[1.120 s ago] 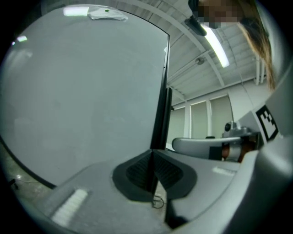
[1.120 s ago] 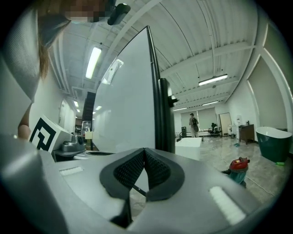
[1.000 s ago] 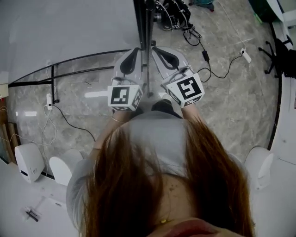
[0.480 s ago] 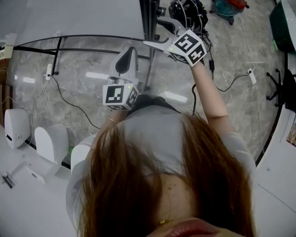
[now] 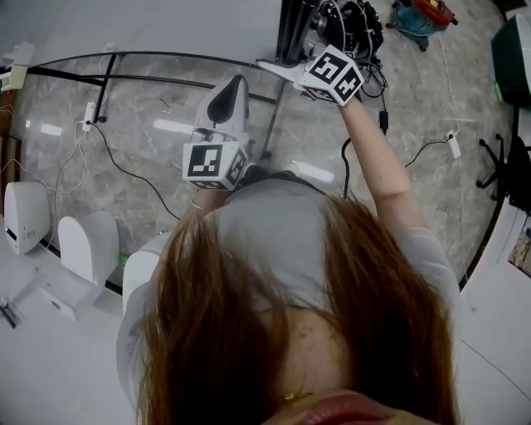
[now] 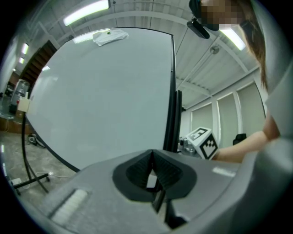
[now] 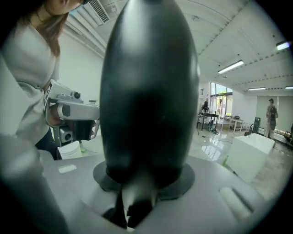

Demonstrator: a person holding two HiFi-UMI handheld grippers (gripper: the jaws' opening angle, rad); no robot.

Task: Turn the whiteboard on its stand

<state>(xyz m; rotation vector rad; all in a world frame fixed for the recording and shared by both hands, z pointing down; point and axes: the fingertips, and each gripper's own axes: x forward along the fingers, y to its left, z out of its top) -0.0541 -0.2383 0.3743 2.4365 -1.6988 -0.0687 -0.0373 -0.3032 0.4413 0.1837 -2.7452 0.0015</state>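
The whiteboard (image 5: 149,25) fills the top left of the head view, and its pale face (image 6: 105,96) spans the left gripper view. Its black side frame (image 5: 292,25) runs down the edge (image 6: 172,91). My right gripper (image 5: 272,65) reaches in from the right. Its jaws have just been closing, and the black frame (image 7: 146,91) now fills the space between them, held in my right gripper (image 7: 142,176). My left gripper (image 5: 235,81) hovers below the board, apart from the frame, its pads meeting with nothing between them (image 6: 152,155).
The stand's black floor rail (image 5: 166,79) and a thin brace (image 5: 270,124) cross the marble floor. Cables (image 5: 124,174) and a power strip (image 5: 455,143) lie about. White domed units (image 5: 87,245) stand beside a white table (image 5: 33,349). Equipment (image 5: 348,21) is piled behind the frame.
The right gripper left its place beside the left one, swung up and right, opened wide, then closed round the black frame. The left gripper came off the frame and drifted left.
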